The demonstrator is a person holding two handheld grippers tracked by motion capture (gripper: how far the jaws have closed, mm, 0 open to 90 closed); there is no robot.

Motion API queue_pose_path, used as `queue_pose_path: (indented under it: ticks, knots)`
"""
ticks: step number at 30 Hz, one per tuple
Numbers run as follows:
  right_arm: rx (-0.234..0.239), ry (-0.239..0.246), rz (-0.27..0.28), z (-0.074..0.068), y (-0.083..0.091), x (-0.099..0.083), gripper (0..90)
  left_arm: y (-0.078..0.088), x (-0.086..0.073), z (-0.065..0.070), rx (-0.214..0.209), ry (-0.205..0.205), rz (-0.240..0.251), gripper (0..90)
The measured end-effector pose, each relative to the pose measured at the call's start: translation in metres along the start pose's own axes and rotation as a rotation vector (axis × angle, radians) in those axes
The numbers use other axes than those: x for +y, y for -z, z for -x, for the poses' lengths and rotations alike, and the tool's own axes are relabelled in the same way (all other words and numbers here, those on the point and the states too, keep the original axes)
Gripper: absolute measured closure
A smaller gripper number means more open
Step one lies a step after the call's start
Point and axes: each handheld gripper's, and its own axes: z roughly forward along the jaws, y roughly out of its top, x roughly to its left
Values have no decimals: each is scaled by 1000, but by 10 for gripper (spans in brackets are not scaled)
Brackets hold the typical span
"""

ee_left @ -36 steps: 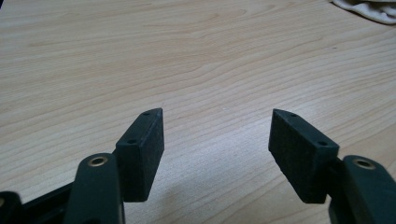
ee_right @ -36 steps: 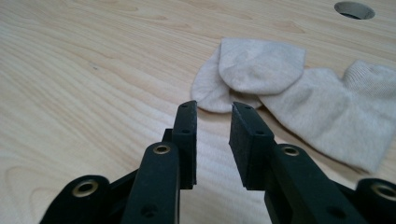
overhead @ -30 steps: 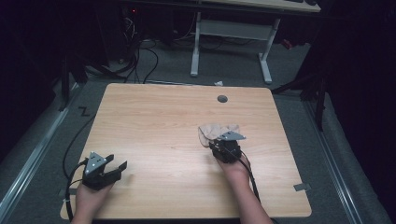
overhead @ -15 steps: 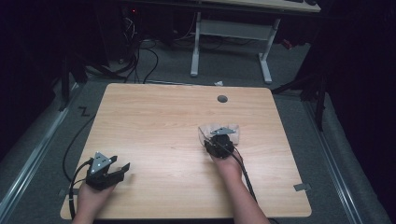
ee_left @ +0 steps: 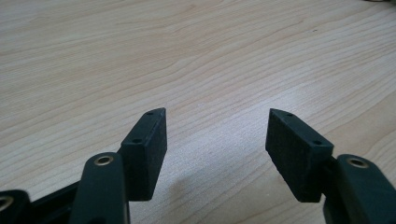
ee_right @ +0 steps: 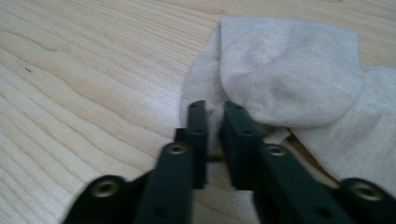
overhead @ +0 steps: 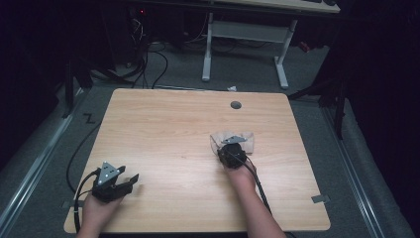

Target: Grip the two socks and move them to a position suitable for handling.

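My right gripper (ee_right: 215, 114) has dropped slightly from before; jaws just closed, pinching the sock (ee_right: 289, 70) edge at frame centre. Left gripper (ee_left: 215, 135) unmoved, open, empty.

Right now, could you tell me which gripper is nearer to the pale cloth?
The right gripper: its jaws have just closed, pinching the near edge of the pale cloth. The left gripper sits open, far across the table.

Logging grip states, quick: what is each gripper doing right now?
Left gripper: open, nothing between its jaws, over bare table.
Right gripper: jaws have just been closing, now shut on an edge of the pale cloth.
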Motion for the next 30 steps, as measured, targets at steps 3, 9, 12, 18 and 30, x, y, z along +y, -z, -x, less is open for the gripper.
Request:
queue_pose_path:
  ticks: [3, 9, 12, 18, 30]
  knots:
    - [17, 7, -6, -2, 1, 0, 869, 0, 0, 0, 0, -2, -3, 391]
    - [62, 43, -6, -15, 5, -2, 869, -1, 1, 3, -3, -13, -11, 391]
    - [84, 50, -4, -23, 7, -5, 868, 0, 2, 4, -6, -20, -12, 391]
    - [141, 96, 4, -45, 14, -11, 868, -2, 2, 6, -10, -24, -15, 391]
    - [242, 183, 17, -89, 30, -28, 866, -2, 3, 10, -20, -39, -21, 391]
